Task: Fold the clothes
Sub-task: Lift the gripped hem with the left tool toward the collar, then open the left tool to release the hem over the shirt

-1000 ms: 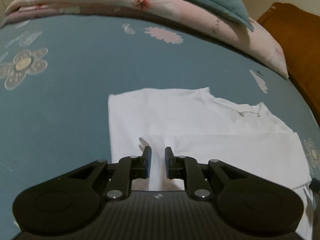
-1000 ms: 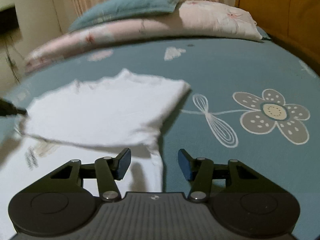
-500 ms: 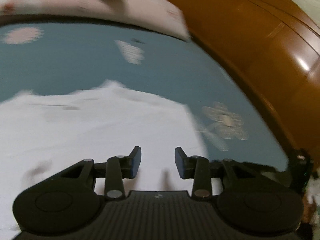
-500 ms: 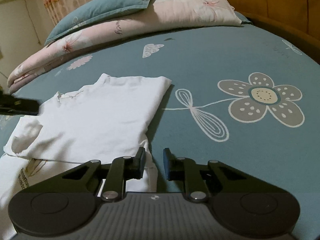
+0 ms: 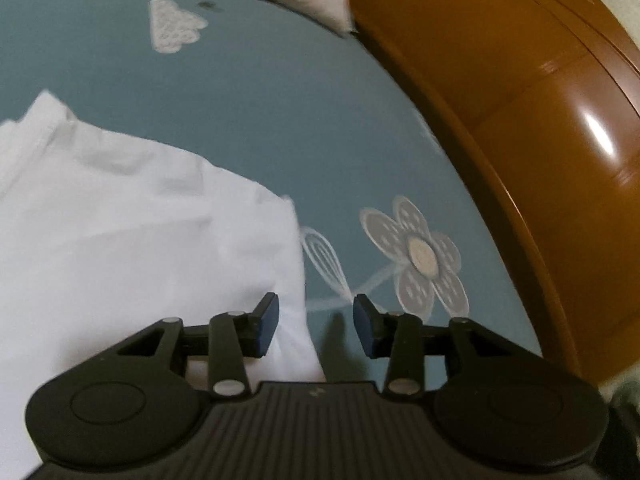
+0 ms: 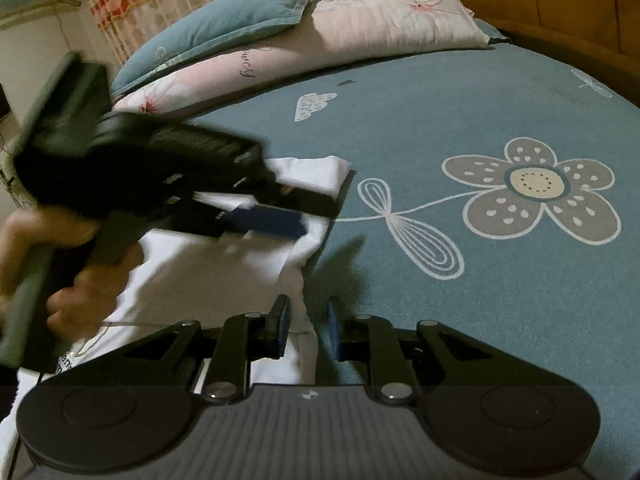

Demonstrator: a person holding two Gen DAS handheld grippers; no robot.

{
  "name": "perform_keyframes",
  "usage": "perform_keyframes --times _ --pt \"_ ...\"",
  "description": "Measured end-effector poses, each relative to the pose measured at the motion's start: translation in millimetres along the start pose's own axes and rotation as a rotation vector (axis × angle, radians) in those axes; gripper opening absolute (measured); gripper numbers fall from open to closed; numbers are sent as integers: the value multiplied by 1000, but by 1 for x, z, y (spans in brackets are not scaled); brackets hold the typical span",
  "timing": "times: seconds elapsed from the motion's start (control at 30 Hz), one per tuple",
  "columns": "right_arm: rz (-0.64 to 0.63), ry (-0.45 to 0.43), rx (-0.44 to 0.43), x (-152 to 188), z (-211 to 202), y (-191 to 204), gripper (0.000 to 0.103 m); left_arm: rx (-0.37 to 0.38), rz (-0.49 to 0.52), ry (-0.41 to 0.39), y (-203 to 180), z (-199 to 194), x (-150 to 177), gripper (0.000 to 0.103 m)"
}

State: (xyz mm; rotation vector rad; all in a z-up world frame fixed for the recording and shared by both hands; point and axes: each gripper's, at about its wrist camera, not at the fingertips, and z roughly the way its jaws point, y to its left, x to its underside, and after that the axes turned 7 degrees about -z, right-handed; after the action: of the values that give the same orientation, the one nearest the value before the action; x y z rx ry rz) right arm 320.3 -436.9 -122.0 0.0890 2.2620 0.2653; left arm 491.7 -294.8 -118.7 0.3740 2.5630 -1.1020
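Lying flat on a teal flowered bedsheet (image 6: 460, 112) is a white garment (image 5: 132, 240), partly folded. It is judged light, soft and limp, best taken by a doubled edge or corner. The left gripper (image 5: 315, 326), angled downward, is held over the garment's right edge; its jaws have just been opening, with cloth beneath but nothing pinched. The right gripper (image 6: 307, 330) is tilted down at the near edge, jaws narrowed about a cloth fold (image 6: 305, 334); whether it is pinched cannot be told. A hand (image 6: 80, 280) is seen on the left handle.
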Motion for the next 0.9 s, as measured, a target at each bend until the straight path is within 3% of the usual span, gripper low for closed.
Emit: perform_keyframes --times 0.17,0.3,0.57,0.63,0.77,0.9 --pt "17 -10 -14 0 -1 -4 23 -43 43 -43 -13 -4 -1 41" --pt "47 -32 -40 1 -2 -9 24 -69 130 -63 -20 -31 10 52" --pt "113 -67 -104 2 15 -14 26 -73 128 -59 1 -80 18 61" --pt "124 -45 -93 0 17 -13 12 -93 131 -57 4 -84 20 61" --pt "239 -9 -87 -1 14 -26 9 -122 143 -76 10 -90 22 61" --pt "230 -4 -91 1 10 -27 10 -47 139 -61 2 -75 17 67"
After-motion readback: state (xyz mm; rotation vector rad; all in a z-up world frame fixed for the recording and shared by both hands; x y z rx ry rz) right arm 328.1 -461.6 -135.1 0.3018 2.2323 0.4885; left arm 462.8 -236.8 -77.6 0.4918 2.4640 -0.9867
